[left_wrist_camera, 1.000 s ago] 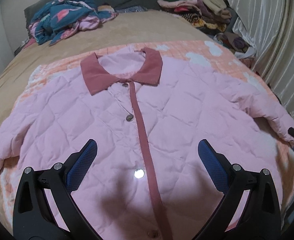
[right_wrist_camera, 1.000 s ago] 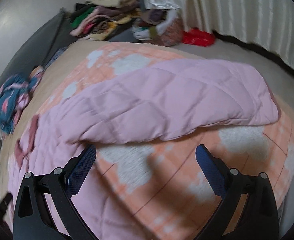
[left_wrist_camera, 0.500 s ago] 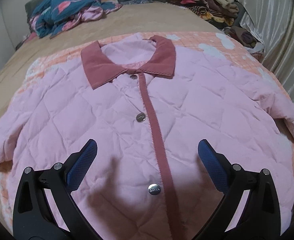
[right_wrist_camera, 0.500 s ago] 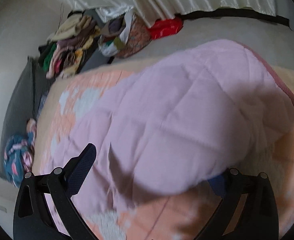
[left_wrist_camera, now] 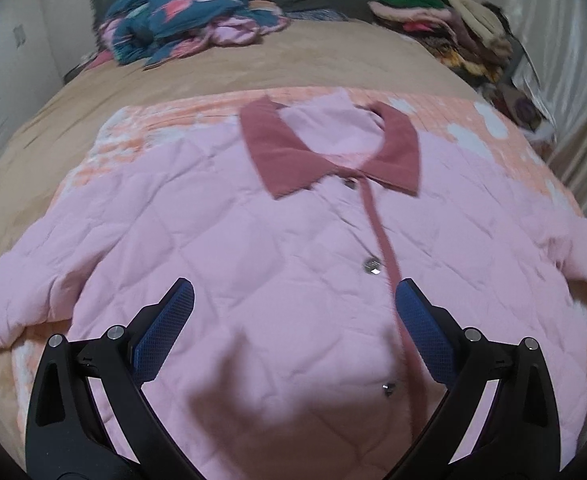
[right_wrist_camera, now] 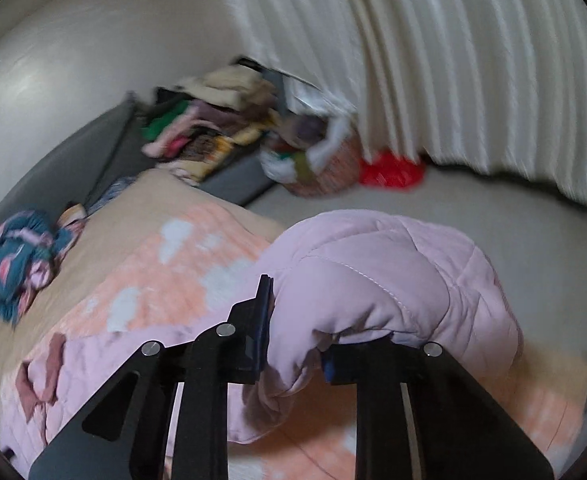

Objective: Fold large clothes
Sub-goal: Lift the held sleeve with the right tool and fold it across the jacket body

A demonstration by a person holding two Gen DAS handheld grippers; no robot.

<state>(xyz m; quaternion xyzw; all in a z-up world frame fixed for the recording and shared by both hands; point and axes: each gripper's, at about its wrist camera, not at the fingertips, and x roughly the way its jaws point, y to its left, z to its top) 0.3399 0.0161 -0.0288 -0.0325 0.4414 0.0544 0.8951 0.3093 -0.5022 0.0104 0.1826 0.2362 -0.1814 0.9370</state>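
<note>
A pink quilted jacket (left_wrist_camera: pixel 221 240) with a dusty-rose collar (left_wrist_camera: pixel 293 152) and a buttoned placket lies face up on an orange-and-white blanket (left_wrist_camera: pixel 141 128) on the bed. My left gripper (left_wrist_camera: pixel 293 320) hovers open above the jacket's lower front, nothing between its blue pads. In the right wrist view my right gripper (right_wrist_camera: pixel 297 340) is closing on the jacket's sleeve (right_wrist_camera: pixel 373 276), whose puffy cuff end bulges over and hides the right finger; the sleeve is lifted off the blanket (right_wrist_camera: pixel 153 272). That raised sleeve (left_wrist_camera: pixel 585 240) shows at the far right edge of the left wrist view.
A blue patterned garment (left_wrist_camera: pixel 181 12) is heaped at the head of the tan bed. A pile of folded clothes (right_wrist_camera: pixel 209 128) and a basket of laundry (right_wrist_camera: pixel 317 168) stand beside the bed, with a red bag (right_wrist_camera: pixel 389 170) on the floor near the white curtain (right_wrist_camera: pixel 453 60).
My right gripper went from wide open over the sleeve to clamped on it and rose with it. My left gripper shifted left across the jacket, staying open.
</note>
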